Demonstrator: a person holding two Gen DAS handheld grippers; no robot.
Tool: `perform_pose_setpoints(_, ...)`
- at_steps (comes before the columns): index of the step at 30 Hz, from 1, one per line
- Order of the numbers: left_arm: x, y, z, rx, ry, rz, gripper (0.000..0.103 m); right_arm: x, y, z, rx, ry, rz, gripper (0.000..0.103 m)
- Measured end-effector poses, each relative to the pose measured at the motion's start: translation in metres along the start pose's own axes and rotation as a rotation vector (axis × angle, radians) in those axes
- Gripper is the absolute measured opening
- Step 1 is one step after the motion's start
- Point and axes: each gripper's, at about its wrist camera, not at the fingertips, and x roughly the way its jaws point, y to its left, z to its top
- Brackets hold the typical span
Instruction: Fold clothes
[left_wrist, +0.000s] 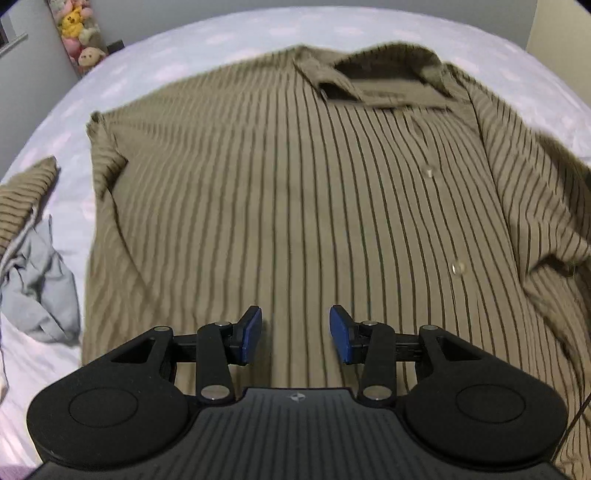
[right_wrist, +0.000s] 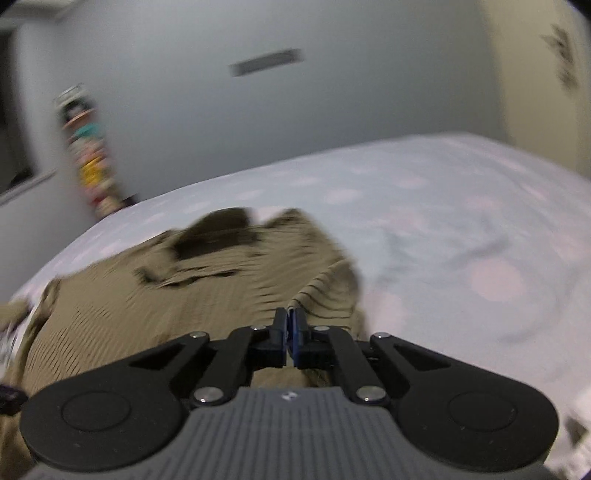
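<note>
Progress check. The striped shirt (left_wrist: 295, 192) lies front-up and spread across the bed (left_wrist: 229, 40), collar (left_wrist: 373, 79) toward the far edge, button placket (left_wrist: 443, 218) closed. No fold is made in the body yet, as far as I can see. The sleeve on the left of the left wrist view (left_wrist: 107, 155) is bunched and tucked against the side seam rather than laid out. I judge the task to be at its start: both side folds, sleeves and the final fold across the body remain.

Left gripper (left_wrist: 295, 334): jaws stand partway apart above the lower front of the shirt, nothing between the blue pads (left_wrist: 251, 334). It holds nothing.

Right gripper (right_wrist: 290, 334): jaws pressed together, with a ridge of striped fabric (right_wrist: 317, 295) rising right from the tips. The view is blurred, but it reads as a pinch on the shirt's right edge, lifted slightly off the bedsheet (right_wrist: 461, 229).

Other cloth: a grey crumpled garment (left_wrist: 37, 280) and another striped piece (left_wrist: 26, 195) lie at the left of the bed, unfolded.

Writing: none legible. A dark neck label inside the collar is too blurred to read. A small emblem (left_wrist: 296, 397) sits on each gripper body, no text. Plush toys (left_wrist: 79, 33) hang in the corner.
</note>
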Motion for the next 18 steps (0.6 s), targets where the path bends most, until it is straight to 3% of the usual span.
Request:
perform_pose_setpoints(6, 0.013, -0.012, -0.004, 0.023, 0.006, 0.024, 0.039, 0.012, 0.027, -0.012, -0.088, 0.074, 0.091, 0.012)
perform_pose_setpoints(9, 0.018, -0.013, -0.006, 0.012, 0.011, 0.014, 0.039, 0.004, 0.022, -0.008, -0.052, 0.044, 0.104, 0.033)
perform_pose_setpoints(10, 0.018, -0.013, -0.007, 0.010, 0.010, 0.012, 0.039, -0.001, 0.020, -0.006, -0.043, 0.023, 0.101, 0.034)
perform_pose_setpoints(14, 0.020, -0.014, -0.009, 0.009, -0.004, 0.008, 0.040, -0.009, 0.017, -0.002, -0.092, -0.044, -0.025, 0.034)
perform_pose_setpoints(18, 0.020, -0.013, -0.010, -0.002, -0.014, 0.006, 0.042, 0.010, 0.007, -0.007, -0.111, 0.017, -0.090, 0.033)
